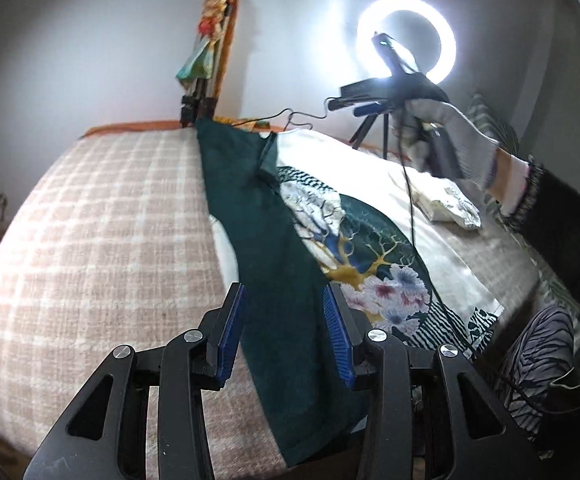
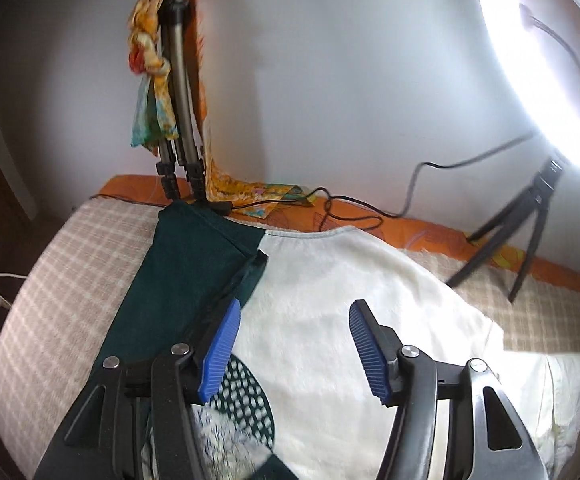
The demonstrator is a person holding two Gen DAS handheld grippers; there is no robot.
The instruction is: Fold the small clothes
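So there's one shirt (image 1: 373, 216) spread flat on a bed with a nubby checked blanket (image 1: 102, 220), pink-beige and white squares. The shirt is fuzzy cream fabric with a printed oval of gold branches and pale flowers, and a dark green panel (image 1: 286, 308) folded over its left side in a long strip.

Two claws, each with ribbed blue rubber pads on black plastic arms. The left claw (image 1: 284, 334) has its pads spread apart, hovering over the green strip's lower part, gripping nothing. The right claw (image 2: 293, 350) is spread wide too, above the cream chest area near the green edge, also empty.

One glowing ring light (image 1: 407, 40) on a small black tripod (image 2: 517, 232). A second, silvery tripod (image 2: 180, 120) leans by the wall with a colourful scarf (image 2: 150, 80) draped on it. One black cable (image 2: 369, 208) snakes along the orange bedsheet (image 2: 421, 232).
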